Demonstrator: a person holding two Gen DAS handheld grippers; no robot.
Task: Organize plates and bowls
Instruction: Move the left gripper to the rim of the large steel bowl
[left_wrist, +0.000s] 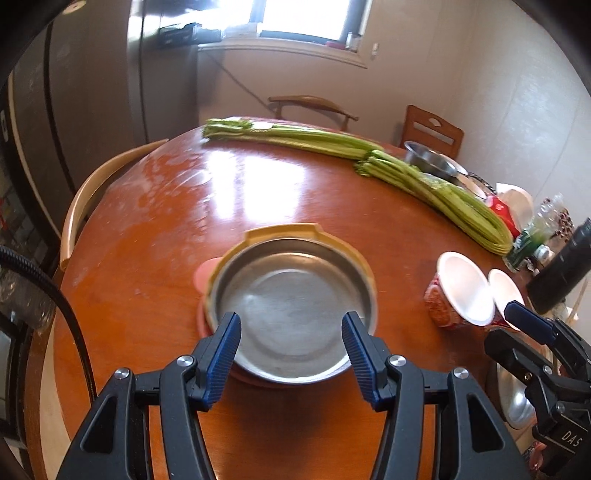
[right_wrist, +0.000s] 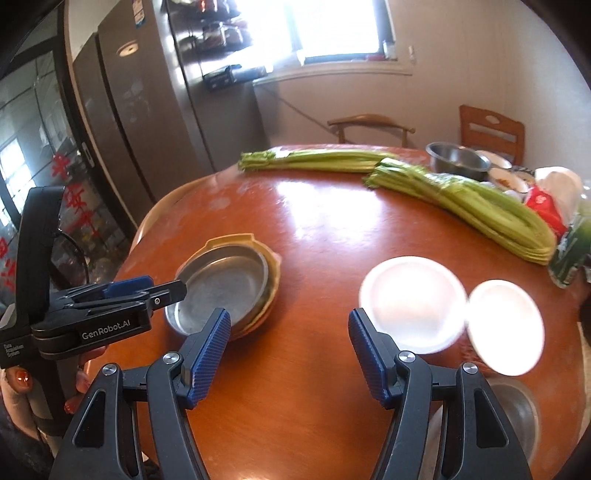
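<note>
Both tools hang over a glossy, round, reddish-brown wooden tabletop (right_wrist: 314, 236). The left tool (left_wrist: 291, 349) has its blue ribbed fingers parted with nothing between them; just beyond and below lies a shallow round steel dish (left_wrist: 291, 306), empty, nested in a yellow tray with a notched rim (left_wrist: 280, 233) on a pink plate (left_wrist: 204, 275) that is mostly hidden. The right tool (right_wrist: 290, 349) is likewise spread and holds nothing. Ahead of it to the right sit two white bowls with red patterned outsides (right_wrist: 412, 302), touching, their insides washed out by glare. A steel lid or dish (right_wrist: 517, 413) under its right finger is cut off and hard to read. Farther off, two bundles of long green celery stalks (right_wrist: 461, 201) lie across the tabletop, with a deep steel bowl (right_wrist: 456, 158) and small dishes (right_wrist: 506, 177) of unclear contents behind them. Beyond stand wooden chairs (right_wrist: 371, 127), a grey refrigerator (right_wrist: 133, 122) and a bright window (right_wrist: 336, 26).
</note>
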